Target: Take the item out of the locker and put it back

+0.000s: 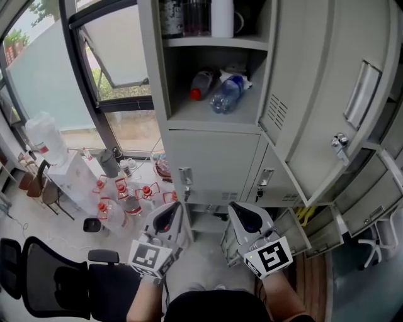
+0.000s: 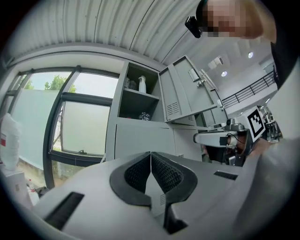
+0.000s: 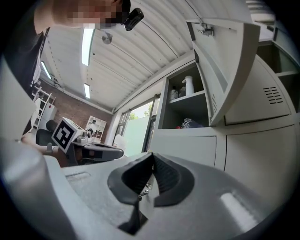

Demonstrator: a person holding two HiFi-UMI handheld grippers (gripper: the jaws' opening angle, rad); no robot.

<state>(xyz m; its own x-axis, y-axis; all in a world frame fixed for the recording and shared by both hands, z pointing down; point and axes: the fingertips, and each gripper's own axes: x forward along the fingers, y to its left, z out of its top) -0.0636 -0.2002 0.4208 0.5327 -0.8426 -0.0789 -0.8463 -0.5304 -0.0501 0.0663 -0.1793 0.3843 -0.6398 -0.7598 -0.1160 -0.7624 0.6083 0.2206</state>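
The grey locker (image 1: 214,157) stands in front of me with its upper door (image 1: 327,94) swung open. On the lower shelf of the open compartment lie a clear plastic bottle with a blue label (image 1: 228,93) and a red-capped bottle (image 1: 201,83). These bottles also show in the right gripper view (image 3: 192,123). A white bottle (image 1: 222,17) stands on the shelf above. My left gripper (image 1: 171,209) and right gripper (image 1: 238,209) hover side by side well below that compartment. Both point at the locker, shut and holding nothing. The left gripper's pads (image 2: 140,171) and the right gripper's pads (image 3: 164,176) meet.
Several red-capped water jugs (image 1: 123,198) stand on the floor to the left, by a window. A black office chair (image 1: 50,283) is at lower left. A large water bottle (image 1: 44,135) sits on a white stand. Low locker doors (image 1: 302,226) hang open at right.
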